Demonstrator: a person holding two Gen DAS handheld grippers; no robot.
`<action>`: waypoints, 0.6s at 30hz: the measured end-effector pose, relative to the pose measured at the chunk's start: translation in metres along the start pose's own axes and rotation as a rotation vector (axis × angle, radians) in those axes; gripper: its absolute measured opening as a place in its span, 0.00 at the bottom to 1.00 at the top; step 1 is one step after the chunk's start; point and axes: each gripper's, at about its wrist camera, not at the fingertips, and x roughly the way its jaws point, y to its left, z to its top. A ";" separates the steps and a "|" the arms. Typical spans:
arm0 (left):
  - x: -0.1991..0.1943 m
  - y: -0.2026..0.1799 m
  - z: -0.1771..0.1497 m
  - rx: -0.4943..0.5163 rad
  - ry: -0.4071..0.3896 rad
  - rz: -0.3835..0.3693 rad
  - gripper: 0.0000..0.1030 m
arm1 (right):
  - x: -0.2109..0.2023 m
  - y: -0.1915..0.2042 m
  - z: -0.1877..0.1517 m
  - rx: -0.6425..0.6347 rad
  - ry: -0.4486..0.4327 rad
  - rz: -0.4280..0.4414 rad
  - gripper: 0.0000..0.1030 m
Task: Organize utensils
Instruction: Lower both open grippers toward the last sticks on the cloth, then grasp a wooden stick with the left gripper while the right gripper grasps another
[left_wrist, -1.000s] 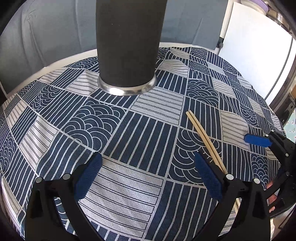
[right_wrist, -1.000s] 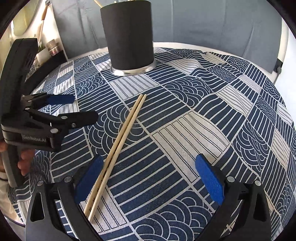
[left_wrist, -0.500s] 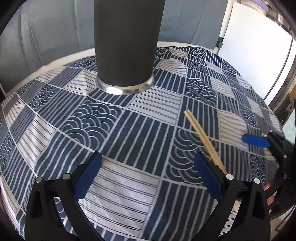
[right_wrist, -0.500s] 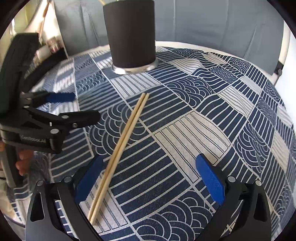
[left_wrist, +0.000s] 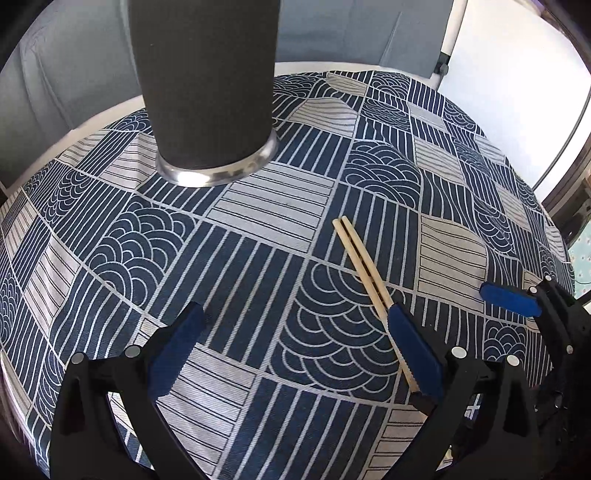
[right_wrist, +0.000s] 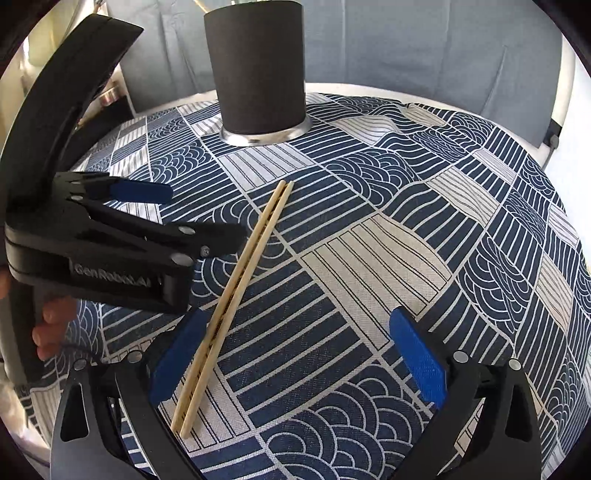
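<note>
Both grippers are wide open and hold nothing. The right gripper (right_wrist: 295, 358) hangs low over the near end of the two chopsticks (right_wrist: 236, 291), which lie side by side on the blue patterned cloth (right_wrist: 406, 229). The left gripper (left_wrist: 295, 347) waits just beside them. Farther back stands the dark holder (right_wrist: 258, 70), with something already poking out. I think these chopsticks still need to go in.

Home dining spot: round surface (right_wrist: 546, 146) under a navy patterned tablecloth (right_wrist: 369, 258), grey upholstered seat backs (right_wrist: 406, 44) behind, dark utensil holder (right_wrist: 258, 74).
</note>
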 end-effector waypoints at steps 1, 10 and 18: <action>0.000 -0.001 0.000 0.001 0.003 -0.008 0.94 | -0.001 -0.002 0.000 0.010 -0.001 -0.001 0.93; 0.003 -0.015 0.001 0.043 0.000 0.029 0.94 | -0.003 -0.009 -0.005 0.014 0.011 -0.058 0.93; -0.003 -0.016 -0.011 0.133 -0.003 0.040 0.96 | -0.007 -0.025 -0.012 -0.040 0.006 0.002 0.93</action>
